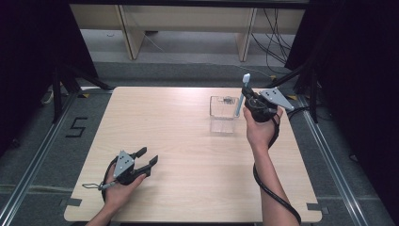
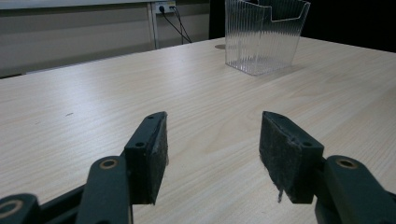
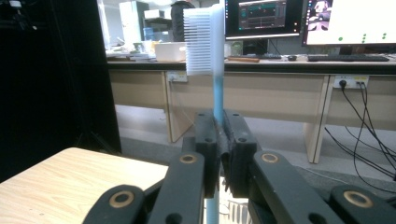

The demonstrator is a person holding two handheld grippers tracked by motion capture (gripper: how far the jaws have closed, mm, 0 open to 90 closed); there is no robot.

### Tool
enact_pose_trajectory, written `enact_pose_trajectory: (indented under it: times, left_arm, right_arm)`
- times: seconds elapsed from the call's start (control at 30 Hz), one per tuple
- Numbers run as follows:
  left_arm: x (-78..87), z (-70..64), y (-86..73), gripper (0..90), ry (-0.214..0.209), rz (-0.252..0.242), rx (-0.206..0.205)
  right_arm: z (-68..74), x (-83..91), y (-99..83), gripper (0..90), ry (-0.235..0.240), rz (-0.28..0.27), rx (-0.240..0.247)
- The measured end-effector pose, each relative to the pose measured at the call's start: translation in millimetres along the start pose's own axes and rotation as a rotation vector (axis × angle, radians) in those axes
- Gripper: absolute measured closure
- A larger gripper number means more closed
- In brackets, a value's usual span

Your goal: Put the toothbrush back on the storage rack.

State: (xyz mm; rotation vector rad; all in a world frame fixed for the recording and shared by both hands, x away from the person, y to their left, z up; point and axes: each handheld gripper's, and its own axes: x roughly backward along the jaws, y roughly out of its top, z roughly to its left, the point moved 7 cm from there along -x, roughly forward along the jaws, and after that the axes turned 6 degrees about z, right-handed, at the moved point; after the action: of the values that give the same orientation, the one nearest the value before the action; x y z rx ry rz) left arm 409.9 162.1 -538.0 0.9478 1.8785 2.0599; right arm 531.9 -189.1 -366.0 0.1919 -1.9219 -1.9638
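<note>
A toothbrush (image 1: 240,100) with a light blue handle and white bristle head stands upright in my right gripper (image 1: 246,93), which is shut on its handle at the far right of the table. In the right gripper view the toothbrush (image 3: 217,88) rises between the closed jaws of the right gripper (image 3: 218,135), bristles facing left. The handle's lower end hangs by the right edge of a clear ribbed plastic container (image 1: 222,107). My left gripper (image 1: 148,156) rests near the front left of the table, open and holding nothing. Beyond the left gripper (image 2: 212,140), the container (image 2: 261,37) stands farther off.
The wooden table (image 1: 188,155) is bare apart from the container. Black curtains flank both sides. Desks, cables and monitors (image 3: 261,18) stand beyond the far edge.
</note>
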Motion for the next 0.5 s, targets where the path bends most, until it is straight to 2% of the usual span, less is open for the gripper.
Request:
enact_pose_trajectory:
  times: [0.33,0.47,0.5]
  left_arm:
    - [-0.1,0.2,0.1,41.5,0.000,-0.002,0.000]
    - [0.0,0.2,0.0,41.5,-0.001,-0.002,0.000]
    - [0.2,0.2,0.0,41.5,-0.001,-0.001,0.001]
  right_arm:
    - [-5.4,-9.0,-3.9,86.0,-0.016,0.006,-0.017]
    - [-7.0,-11.0,-7.3,86.0,-0.023,0.027,-0.024]
    - [-7.6,-12.2,-7.3,86.0,-0.023,0.017,-0.023]
